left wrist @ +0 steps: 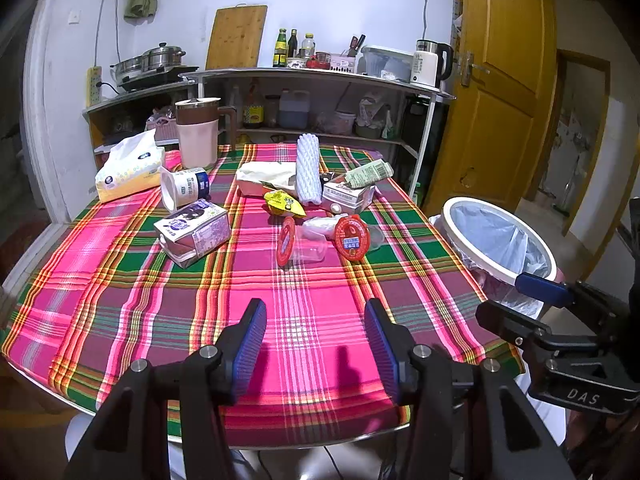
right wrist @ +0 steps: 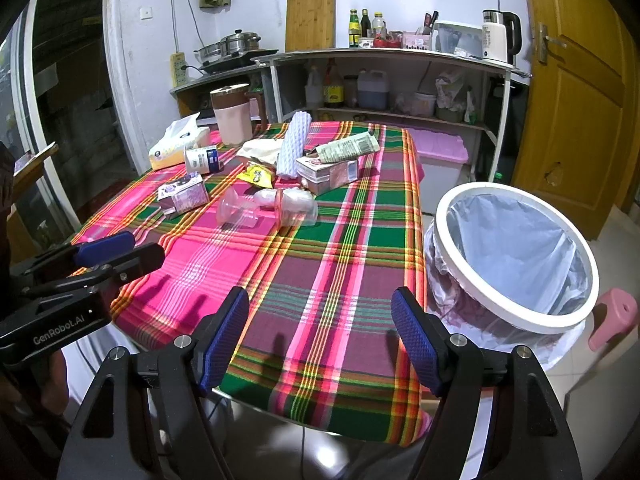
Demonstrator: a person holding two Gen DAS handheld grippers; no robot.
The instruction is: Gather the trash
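1. Trash, among it a purple carton [left wrist: 194,232] and two clear cups [left wrist: 320,240], lies mid-worktop [left wrist: 120,300].
2. Lined bin [right wrist: 516,256] stands beside the worktop.
3. Left tool [left wrist: 316,344] and right tool [right wrist: 320,336] hover spread, empty.

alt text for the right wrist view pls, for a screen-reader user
The right hand-held gripper hangs open and empty over the near edge of a plaid-clothed table, with a bag-lined white trash bin to its right. Litter sits mid-table: a purple carton, clear plastic cups, a foam sleeve.
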